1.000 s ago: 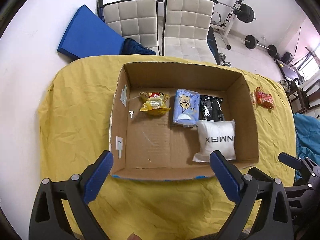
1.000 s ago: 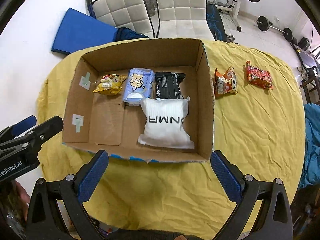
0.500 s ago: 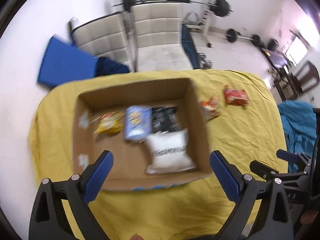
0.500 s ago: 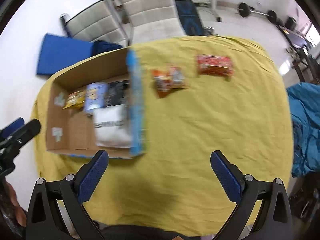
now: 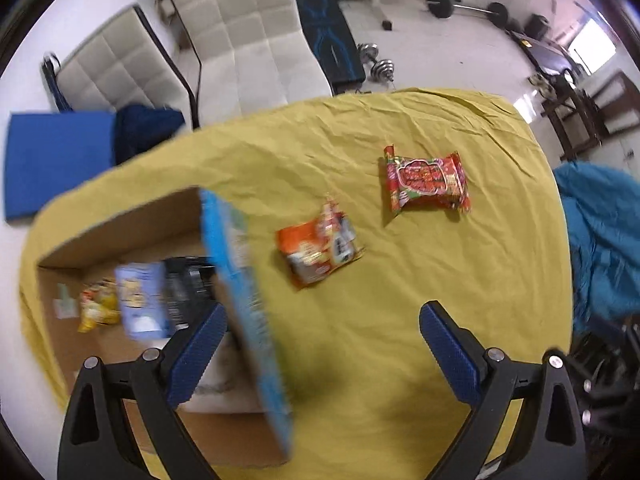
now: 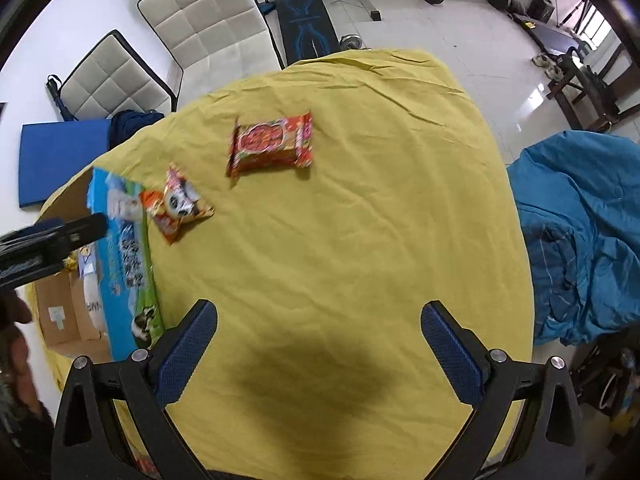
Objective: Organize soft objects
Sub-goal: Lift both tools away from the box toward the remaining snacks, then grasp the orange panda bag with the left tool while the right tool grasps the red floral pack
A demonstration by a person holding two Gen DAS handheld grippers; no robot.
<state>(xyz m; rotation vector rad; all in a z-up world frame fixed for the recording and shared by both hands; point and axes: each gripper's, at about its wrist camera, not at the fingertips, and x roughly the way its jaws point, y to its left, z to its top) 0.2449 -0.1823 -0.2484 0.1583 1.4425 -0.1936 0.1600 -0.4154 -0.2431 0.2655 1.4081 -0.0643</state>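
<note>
An orange snack bag (image 5: 320,250) and a red snack pack (image 5: 426,178) lie on the yellow cloth, right of the open cardboard box (image 5: 240,288). They also show in the right wrist view, the orange bag (image 6: 176,208) and the red pack (image 6: 272,144). The box holds a yellow bag (image 5: 96,310), a light blue pack (image 5: 142,300), a black pack (image 5: 188,292) and a partly hidden white pouch. My left gripper (image 5: 318,354) is open and empty, above the box's right wall. My right gripper (image 6: 320,354) is open and empty over bare cloth.
The round table's yellow cloth (image 6: 360,220) ends close on all sides. Two white padded chairs (image 5: 240,36) and a blue mat (image 5: 56,160) stand behind it. A blue blanket (image 6: 580,232) lies at the right. Gym weights are on the floor beyond.
Both grippers have swung to the right, away from the box and toward the two snack packs on the cloth. Both stay open. Nothing on the table has moved.
</note>
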